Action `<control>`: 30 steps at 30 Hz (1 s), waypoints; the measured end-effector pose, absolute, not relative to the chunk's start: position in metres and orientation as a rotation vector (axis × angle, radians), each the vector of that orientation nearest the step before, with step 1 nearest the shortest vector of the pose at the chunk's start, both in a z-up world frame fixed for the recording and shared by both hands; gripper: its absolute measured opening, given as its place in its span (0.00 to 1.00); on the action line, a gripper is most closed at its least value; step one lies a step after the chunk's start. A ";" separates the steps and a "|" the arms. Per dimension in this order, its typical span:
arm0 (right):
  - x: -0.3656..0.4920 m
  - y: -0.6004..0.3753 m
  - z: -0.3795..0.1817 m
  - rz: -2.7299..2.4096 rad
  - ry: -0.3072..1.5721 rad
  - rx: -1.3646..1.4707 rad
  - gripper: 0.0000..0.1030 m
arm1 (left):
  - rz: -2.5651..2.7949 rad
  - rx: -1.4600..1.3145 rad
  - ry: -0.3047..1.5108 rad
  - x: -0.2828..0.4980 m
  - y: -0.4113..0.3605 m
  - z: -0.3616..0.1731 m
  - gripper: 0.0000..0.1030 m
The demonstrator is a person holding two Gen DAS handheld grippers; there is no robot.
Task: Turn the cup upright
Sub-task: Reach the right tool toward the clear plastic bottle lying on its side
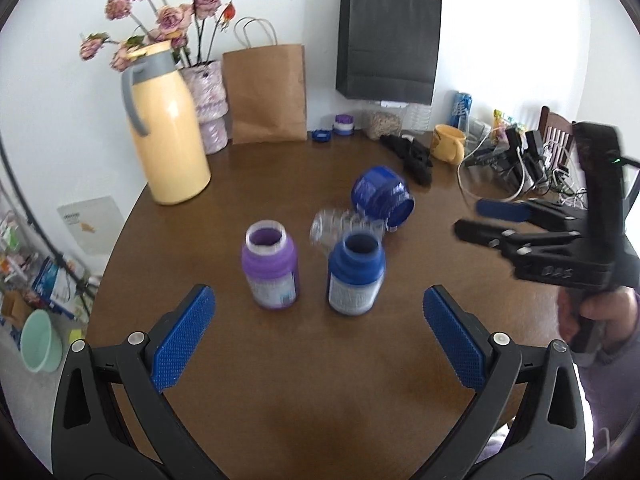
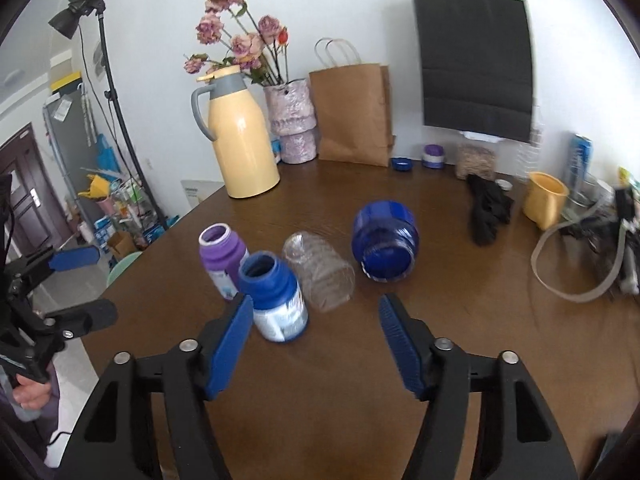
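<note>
Clear cup: motion-blurred in the left wrist view — its 5 o'clock end hidden behind the blue bottle.
Bottle labels: print too small to read.
Cable clutter: at 3 o'clock — blurred, items indistinct.

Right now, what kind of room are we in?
Likely a lived-in home, a dining table serving as a workspace: round wooden table, dried flowers in a vase beside a thermos jug, paper shopping bags against the wall.
</note>
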State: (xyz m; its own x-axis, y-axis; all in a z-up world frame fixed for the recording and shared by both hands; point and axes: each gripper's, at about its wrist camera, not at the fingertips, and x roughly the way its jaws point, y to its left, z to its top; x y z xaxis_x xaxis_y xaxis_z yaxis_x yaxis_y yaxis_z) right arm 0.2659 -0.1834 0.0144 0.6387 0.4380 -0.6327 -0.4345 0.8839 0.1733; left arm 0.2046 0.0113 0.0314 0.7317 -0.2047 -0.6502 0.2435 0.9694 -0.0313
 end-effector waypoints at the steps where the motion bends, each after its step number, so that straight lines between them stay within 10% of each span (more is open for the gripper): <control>1: 0.279 -0.177 0.013 0.536 0.731 -0.005 0.65 | -0.251 0.056 0.699 0.215 0.015 0.036 1.00; 30: 0.414 -0.151 -0.084 0.799 0.975 0.055 0.64 | -0.450 0.012 0.838 0.236 -0.027 -0.031 1.00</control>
State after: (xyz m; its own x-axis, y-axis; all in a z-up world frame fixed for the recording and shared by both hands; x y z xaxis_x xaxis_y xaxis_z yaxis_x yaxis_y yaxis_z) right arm 0.4136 -0.1509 -0.0843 0.3055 0.6267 -0.7169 -0.5800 0.7195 0.3819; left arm 0.2356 -0.0265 -0.0315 0.5806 -0.3801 -0.7200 0.3894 0.9063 -0.1644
